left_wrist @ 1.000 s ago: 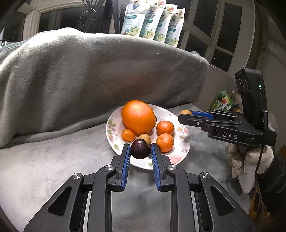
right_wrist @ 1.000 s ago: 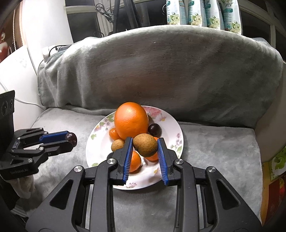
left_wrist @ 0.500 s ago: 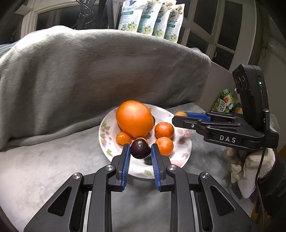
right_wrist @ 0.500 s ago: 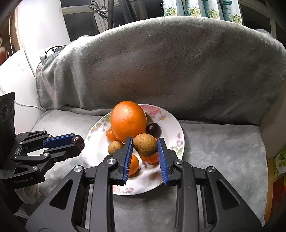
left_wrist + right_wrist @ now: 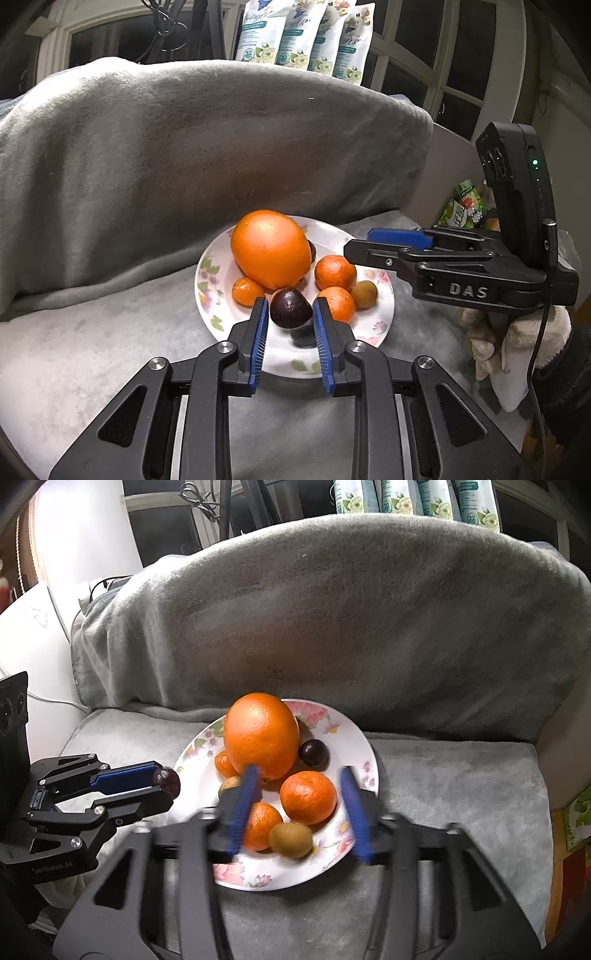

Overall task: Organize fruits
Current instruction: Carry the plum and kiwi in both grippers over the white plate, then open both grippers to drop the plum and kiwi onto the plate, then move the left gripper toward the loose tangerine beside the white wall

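A floral white plate [image 5: 207,280] [image 5: 354,746] on the grey blanketed seat holds a big orange [image 5: 269,249] [image 5: 260,734], small mandarins [image 5: 334,271] [image 5: 308,797], a dark plum [image 5: 313,752] and a brown kiwi [image 5: 290,839] [image 5: 364,294]. My left gripper [image 5: 290,319] [image 5: 162,779] is shut on a second dark plum [image 5: 290,308] and holds it just above the plate's near edge. My right gripper [image 5: 299,805] [image 5: 364,242] is open and blurred over the plate, with the kiwi lying loose below it.
A grey blanket [image 5: 184,155] covers the sofa back behind the plate. White pouches [image 5: 303,37] stand on the sill behind. Green snack packets [image 5: 461,206] lie at the right of the seat. A white wall and cables [image 5: 92,587] are at the left.
My right gripper has opened and let the kiwi drop onto the plate's front. My left gripper has moved in over the plate's edge, still holding the plum.
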Demonstrator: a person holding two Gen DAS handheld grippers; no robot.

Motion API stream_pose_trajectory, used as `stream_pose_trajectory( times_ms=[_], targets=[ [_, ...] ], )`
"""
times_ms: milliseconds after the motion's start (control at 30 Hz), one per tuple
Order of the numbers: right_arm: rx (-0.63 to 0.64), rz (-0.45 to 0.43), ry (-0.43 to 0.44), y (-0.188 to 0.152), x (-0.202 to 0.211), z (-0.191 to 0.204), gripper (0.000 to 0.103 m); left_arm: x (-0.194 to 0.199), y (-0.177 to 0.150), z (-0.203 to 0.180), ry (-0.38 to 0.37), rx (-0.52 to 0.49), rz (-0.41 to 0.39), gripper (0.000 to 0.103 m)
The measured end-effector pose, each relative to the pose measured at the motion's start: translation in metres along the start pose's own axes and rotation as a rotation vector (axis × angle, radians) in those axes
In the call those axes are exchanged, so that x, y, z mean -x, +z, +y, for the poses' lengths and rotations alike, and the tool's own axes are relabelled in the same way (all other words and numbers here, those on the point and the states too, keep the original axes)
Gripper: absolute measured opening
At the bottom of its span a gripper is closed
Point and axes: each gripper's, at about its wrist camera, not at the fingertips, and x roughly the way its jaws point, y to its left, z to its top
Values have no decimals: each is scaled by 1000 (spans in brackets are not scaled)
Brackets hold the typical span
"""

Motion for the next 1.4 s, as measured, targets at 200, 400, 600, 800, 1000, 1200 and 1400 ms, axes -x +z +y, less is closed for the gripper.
stream_pose_trajectory(
  times_ms=[200,400,600,800,1000,1200,1400],
  targets=[
    [-1,-9,-8,0,3,0,65,1,0,-1,3,-5,-4,47],
    [-20,-29,-34,0,6,-3,87,4,-1,-5,25,-27,-12,73],
    [-24,-22,-53,1,8,-4,90,3,-1,-7,77,-28,-1,80],
    [-33,-25,-45,2,12,-4,90,4,-2,-8,93,-35,-1,80],
    [-27,-41,-52,3,17,0,90,10,-4,-10,108,-43,-8,80],
    [-37,-54,-54,3,22,3,90,19,-7,-13,119,-49,-19,81],
    [-31,-70,-55,1,29,11,90,33,-10,-15,126,-47,-43,81]
  ],
)
